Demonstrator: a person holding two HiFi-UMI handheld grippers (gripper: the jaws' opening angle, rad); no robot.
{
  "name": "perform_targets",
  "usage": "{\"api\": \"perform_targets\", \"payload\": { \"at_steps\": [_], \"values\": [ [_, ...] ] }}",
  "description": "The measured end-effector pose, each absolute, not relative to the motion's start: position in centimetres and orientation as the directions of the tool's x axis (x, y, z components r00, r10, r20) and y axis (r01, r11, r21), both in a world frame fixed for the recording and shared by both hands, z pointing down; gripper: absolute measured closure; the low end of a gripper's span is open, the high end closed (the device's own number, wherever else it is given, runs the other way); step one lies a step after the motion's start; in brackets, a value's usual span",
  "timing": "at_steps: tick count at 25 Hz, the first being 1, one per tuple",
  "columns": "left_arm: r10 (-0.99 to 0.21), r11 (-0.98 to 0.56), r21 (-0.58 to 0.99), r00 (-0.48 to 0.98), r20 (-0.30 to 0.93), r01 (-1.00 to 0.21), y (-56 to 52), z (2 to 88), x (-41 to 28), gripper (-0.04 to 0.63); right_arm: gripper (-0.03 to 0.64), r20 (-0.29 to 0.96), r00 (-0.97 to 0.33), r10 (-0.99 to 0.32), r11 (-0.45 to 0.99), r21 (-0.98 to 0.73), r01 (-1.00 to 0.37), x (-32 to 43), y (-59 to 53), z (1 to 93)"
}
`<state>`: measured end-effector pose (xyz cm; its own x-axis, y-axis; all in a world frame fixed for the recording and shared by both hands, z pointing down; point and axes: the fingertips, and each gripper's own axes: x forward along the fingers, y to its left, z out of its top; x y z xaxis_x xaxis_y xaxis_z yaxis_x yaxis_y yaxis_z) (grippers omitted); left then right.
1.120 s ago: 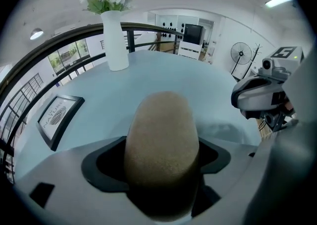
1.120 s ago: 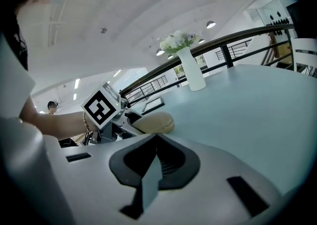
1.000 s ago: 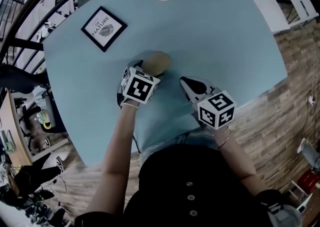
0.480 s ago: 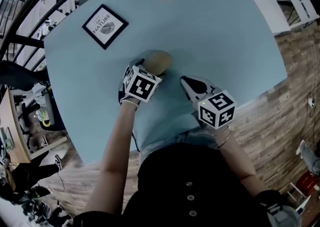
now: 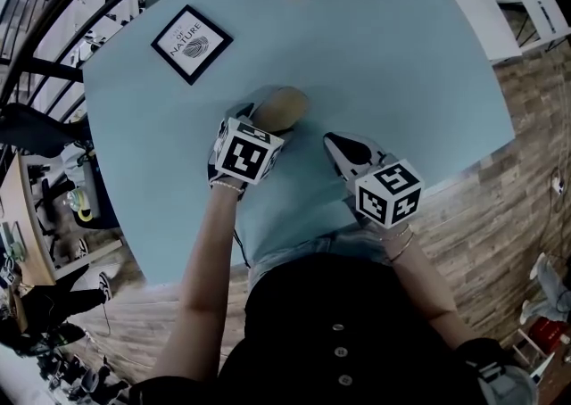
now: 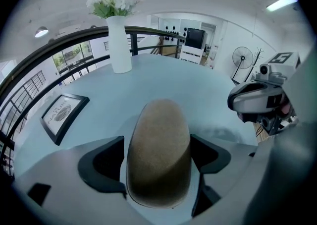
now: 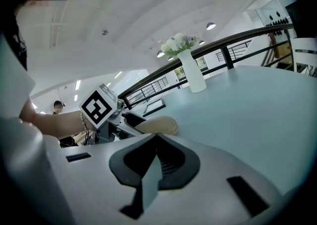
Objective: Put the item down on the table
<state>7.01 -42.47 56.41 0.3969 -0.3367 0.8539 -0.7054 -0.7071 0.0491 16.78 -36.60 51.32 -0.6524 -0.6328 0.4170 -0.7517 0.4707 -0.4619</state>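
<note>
Your left hand-held gripper (image 6: 157, 143) still squeezes the tan item (image 5: 282, 107), low over the counter (image 5: 393, 55) (it barely moved) | right hand-held gripper (image 7: 157, 140): closed, empty | let go next.

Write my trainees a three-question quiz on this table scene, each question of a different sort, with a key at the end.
1. Which gripper has the tan oval item between its jaws?
2. The right gripper has its jaws: A) wide apart; B) closed together with nothing between them; C) closed on a cloth.
3. True or false: the framed picture lies flat on the table, nearer the left gripper than the white vase is.

Key: 1, the left gripper; 2, B; 3, true.
</note>
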Motion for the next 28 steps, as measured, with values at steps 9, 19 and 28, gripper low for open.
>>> {"api": "perform_targets", "payload": {
  "at_steps": [9,19,28],
  "values": [
    [-0.406,-0.657,0.119,0.482,0.776,-0.745,-42.1,51.9,6.5,0.181,0.612,0.388,-0.655,-0.649,0.488,-0.448,-0.749,16.4,-37.1,49.7],
    [-0.517,-0.598,0.225,0.585,0.626,-0.769,-40.3,46.6,6.8,0.183,0.612,0.361,-0.658,-0.660,0.525,-0.404,-0.749,16.9,-37.5,46.7],
    [-0.625,-0.592,0.275,0.647,0.436,-0.757,-38.3,41.3,6.1,0.184,0.612,0.289,-0.683,-0.671,0.576,-0.378,-0.725,16.3,-37.4,43.5]
  ]
}}
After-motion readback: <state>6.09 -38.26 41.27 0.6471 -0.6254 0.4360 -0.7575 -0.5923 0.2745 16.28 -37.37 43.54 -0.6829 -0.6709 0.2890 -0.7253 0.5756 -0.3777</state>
